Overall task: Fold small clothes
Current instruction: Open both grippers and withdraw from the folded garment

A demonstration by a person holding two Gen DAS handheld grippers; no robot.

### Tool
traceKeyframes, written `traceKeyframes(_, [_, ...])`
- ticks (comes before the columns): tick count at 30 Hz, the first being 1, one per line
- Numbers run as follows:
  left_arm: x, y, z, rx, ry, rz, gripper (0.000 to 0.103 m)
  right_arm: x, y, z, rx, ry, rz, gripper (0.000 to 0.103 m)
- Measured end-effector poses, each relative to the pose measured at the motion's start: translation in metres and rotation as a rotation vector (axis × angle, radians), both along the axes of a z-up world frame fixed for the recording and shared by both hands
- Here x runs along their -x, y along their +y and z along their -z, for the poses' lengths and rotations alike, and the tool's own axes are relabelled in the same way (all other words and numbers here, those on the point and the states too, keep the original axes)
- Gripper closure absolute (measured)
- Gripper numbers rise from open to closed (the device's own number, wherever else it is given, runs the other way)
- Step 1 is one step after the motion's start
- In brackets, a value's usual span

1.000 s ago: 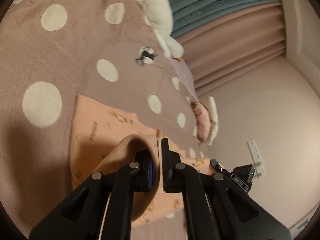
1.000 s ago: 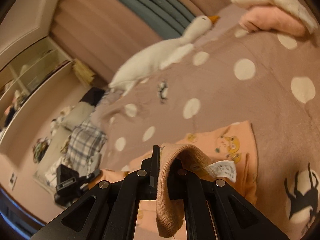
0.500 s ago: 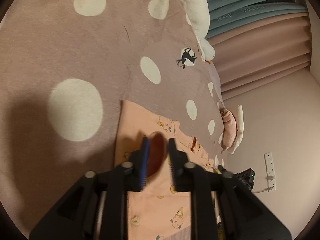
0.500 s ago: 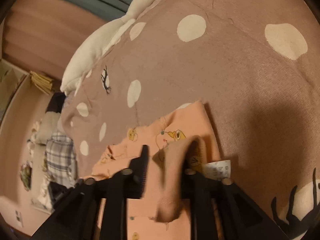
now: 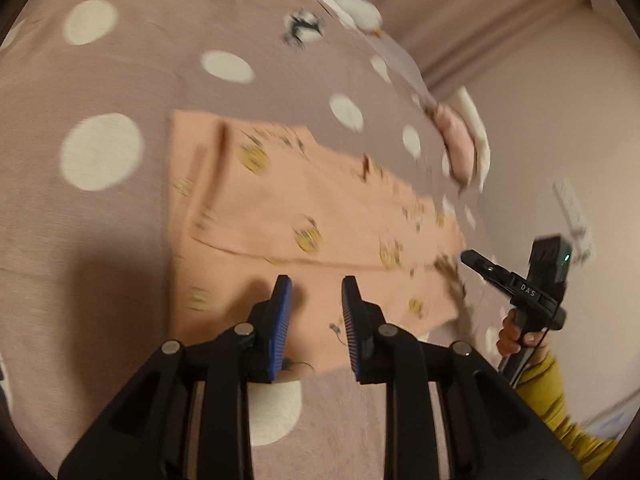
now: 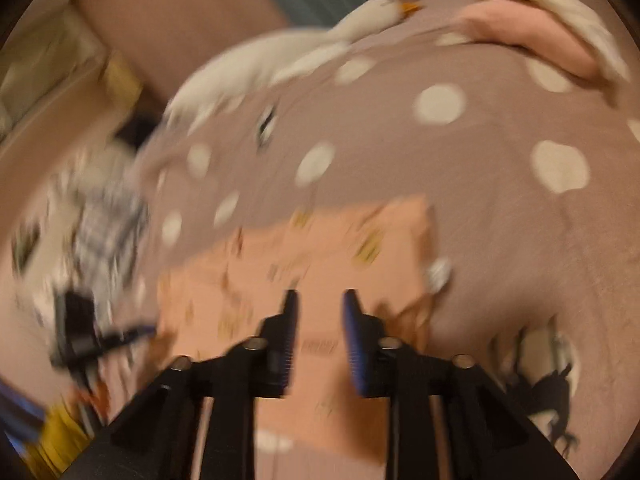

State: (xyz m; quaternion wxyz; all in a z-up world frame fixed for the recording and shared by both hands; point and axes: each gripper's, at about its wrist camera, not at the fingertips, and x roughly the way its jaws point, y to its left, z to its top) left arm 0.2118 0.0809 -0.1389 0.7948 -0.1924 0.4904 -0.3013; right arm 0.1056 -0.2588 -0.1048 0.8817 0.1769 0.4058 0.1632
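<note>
the folded peach cotton garment with yellow cartoon prints [image 5: 320, 216] lies flat on the mauve bedspread with cream dots [image 5: 100, 80]. the left gripper [image 5: 316, 300] hovers over its near edge, jaws spread and empty. the right gripper [image 6: 320, 312], jaws closing on nothing, hangs over the garment's near right part.

Two wrist fisheyes, angled down, close over the bed [image 5: 100, 240].
Both share the peach garment [image 5: 320, 216], viewed from opposite ends.
</note>
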Motion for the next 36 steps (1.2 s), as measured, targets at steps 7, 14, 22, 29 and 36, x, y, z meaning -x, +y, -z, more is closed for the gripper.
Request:
traceKeyframes(7, [-0.018, -0.039, 0.027, -0.100, 0.004, 0.025, 0.080, -0.027, 0.050, 0.029, 0.175, 0.063, -0.097, 0.090])
traceKeyframes(14, [-0.066, -0.044, 0.017, -0.083, -0.056, -0.051, 0.080, -0.074, 0.057, 0.021, 0.166, 0.008, -0.056, 0.090])
traceKeyframes(22, [-0.133, -0.026, -0.007, -0.039, -0.089, -0.256, 0.080, -0.123, 0.045, -0.002, 0.191, -0.069, 0.087, 0.090])
traceKeyframes(29, [-0.111, 0.015, -0.046, -0.045, -0.158, -0.239, 0.077, -0.093, 0.023, -0.024, 0.145, -0.132, 0.079, 0.090])
traceKeyframes(36, [-0.072, 0.003, -0.027, -0.037, -0.124, -0.088, 0.077, -0.077, 0.040, -0.005, 0.155, -0.044, -0.074, 0.090])
